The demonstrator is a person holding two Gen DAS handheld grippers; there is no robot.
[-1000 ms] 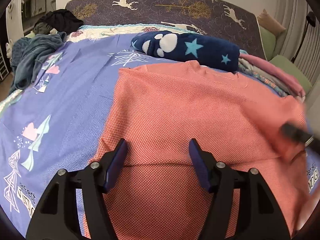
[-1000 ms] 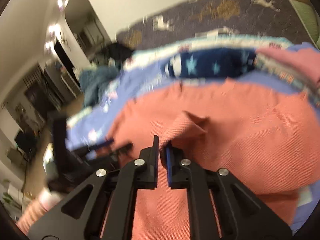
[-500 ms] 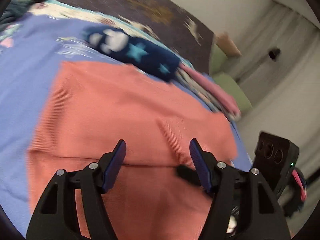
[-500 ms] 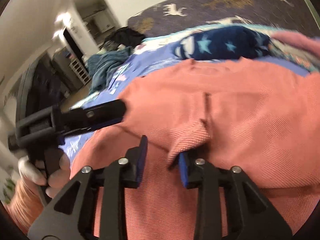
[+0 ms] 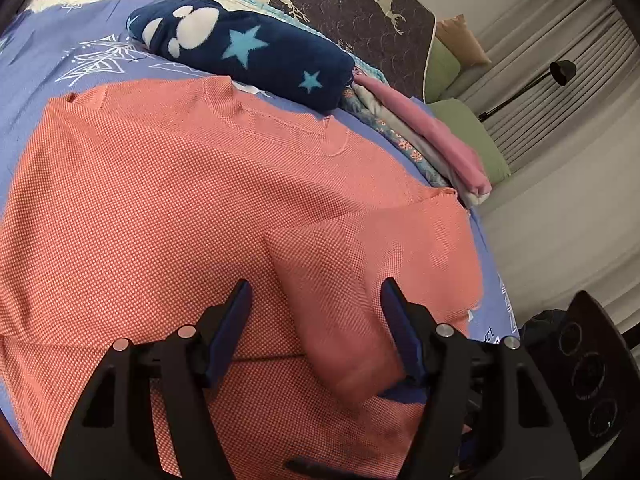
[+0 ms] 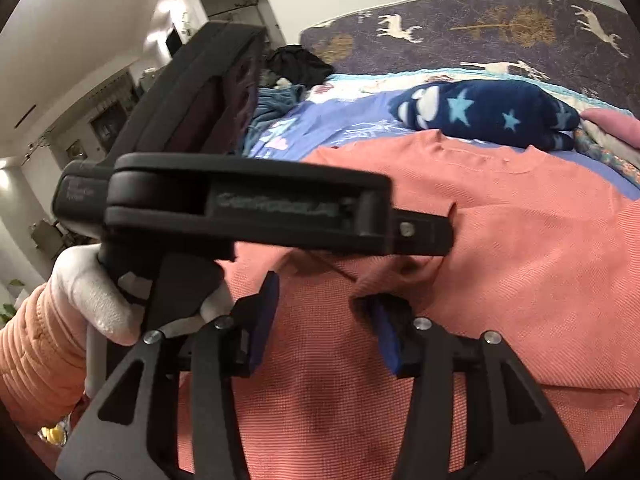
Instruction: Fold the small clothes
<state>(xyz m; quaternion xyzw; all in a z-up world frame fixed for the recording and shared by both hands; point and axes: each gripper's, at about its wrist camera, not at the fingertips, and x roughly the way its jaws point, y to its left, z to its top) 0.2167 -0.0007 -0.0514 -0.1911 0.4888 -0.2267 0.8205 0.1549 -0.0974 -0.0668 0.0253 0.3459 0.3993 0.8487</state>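
A coral knit shirt [image 5: 160,208] lies spread on the blue bed sheet, neckline toward the far side. Its right sleeve [image 5: 332,300] is folded inward across the body and lies between my left gripper's fingers. My left gripper [image 5: 316,300] is open and hovers just above the shirt. My right gripper [image 6: 324,300] is open and empty over the same shirt [image 6: 520,272], with a bunched fold of cloth by its right finger. The left gripper's body [image 6: 240,208] crosses the right wrist view close in front, held by a white-gloved hand [image 6: 92,300].
A rolled navy blanket with stars [image 5: 248,52] lies beyond the shirt. A stack of folded clothes with a pink one on top [image 5: 432,140] sits at the right bed edge. A heap of dark and teal clothes [image 6: 280,92] lies far left. The right gripper's body [image 5: 588,368] shows at lower right.
My right gripper opened and released the sleeve, which now lies folded across the shirt. My left gripper swung right, toward the sleeve, and now sits close in front of the right one.
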